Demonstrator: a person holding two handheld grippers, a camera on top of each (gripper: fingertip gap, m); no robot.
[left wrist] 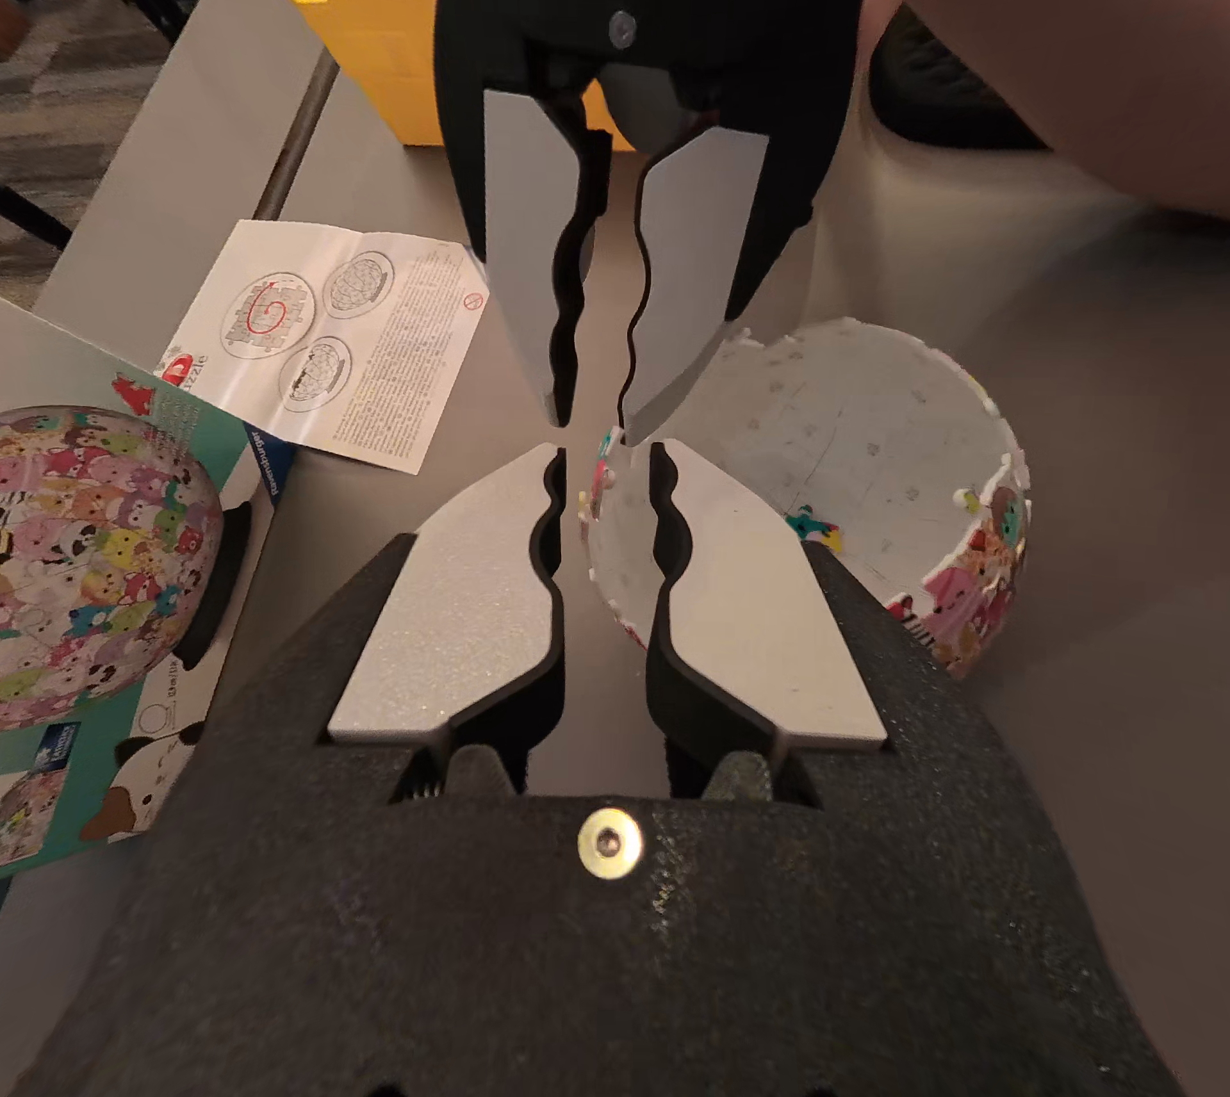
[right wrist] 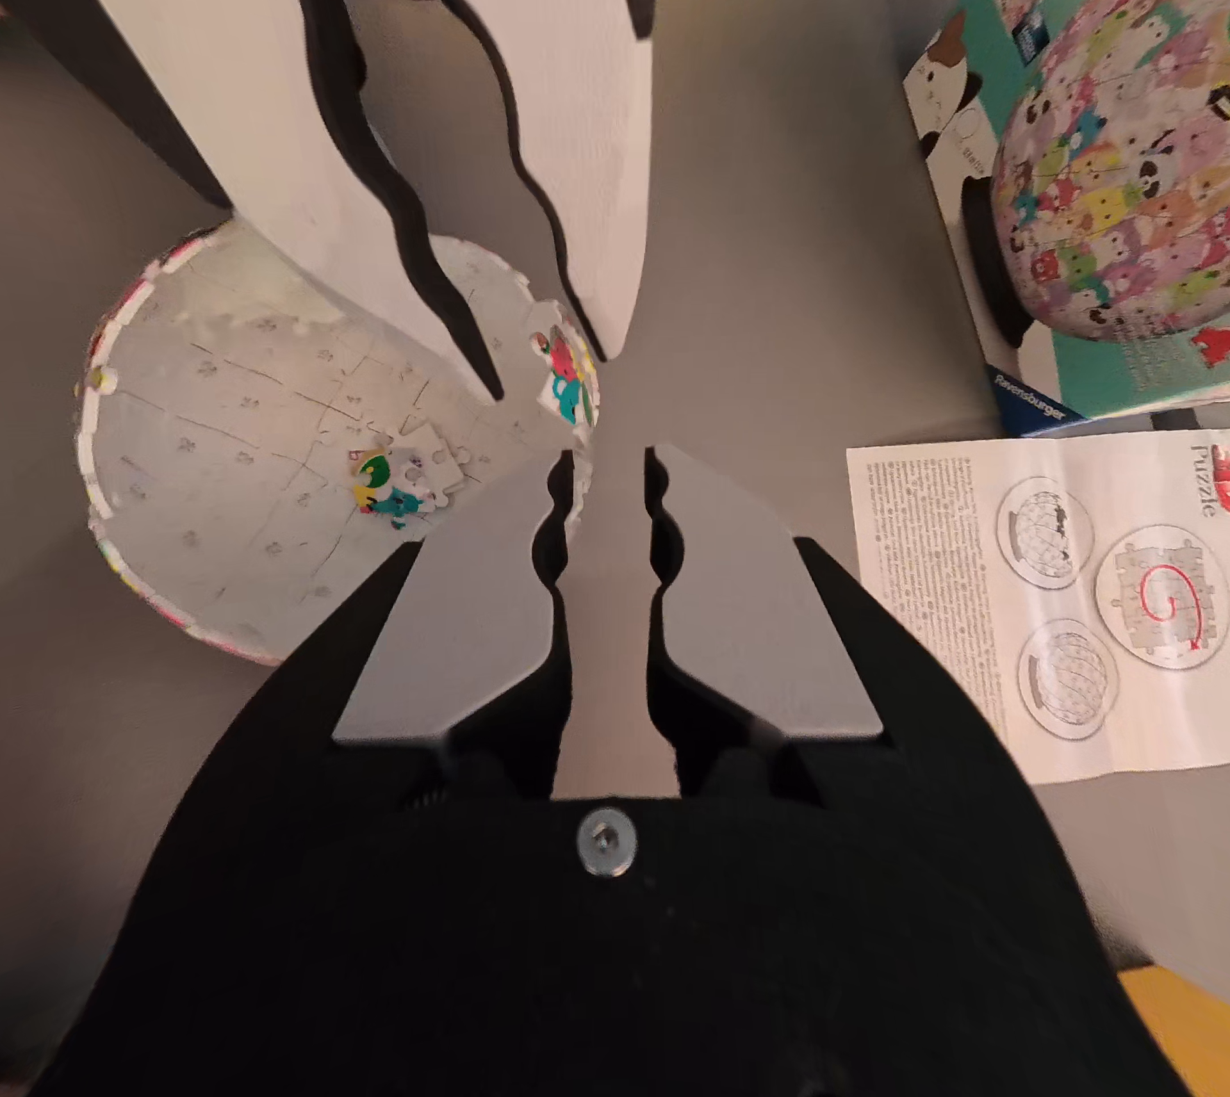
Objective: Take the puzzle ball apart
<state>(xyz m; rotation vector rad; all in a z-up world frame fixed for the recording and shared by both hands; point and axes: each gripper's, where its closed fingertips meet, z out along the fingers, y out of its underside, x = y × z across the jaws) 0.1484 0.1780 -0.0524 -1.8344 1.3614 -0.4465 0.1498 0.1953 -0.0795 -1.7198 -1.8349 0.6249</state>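
Observation:
The puzzle ball is an open half shell lying on the grey table, white inside and with colourful animals outside; in the right wrist view it lies at the left. Loose pieces lie inside it. My left gripper is open, and its fingers stand on either side of the shell's near rim piece. It comes in from above in the right wrist view. My right gripper is open and empty, tip to tip with the left one just beside the rim.
The puzzle's box with a ball picture lies at the left, also in the right wrist view. A folded instruction leaflet lies next to it. A yellow bin stands behind the right gripper. The table's edge runs at the far left. The grippers are tip to tip, or close to it.

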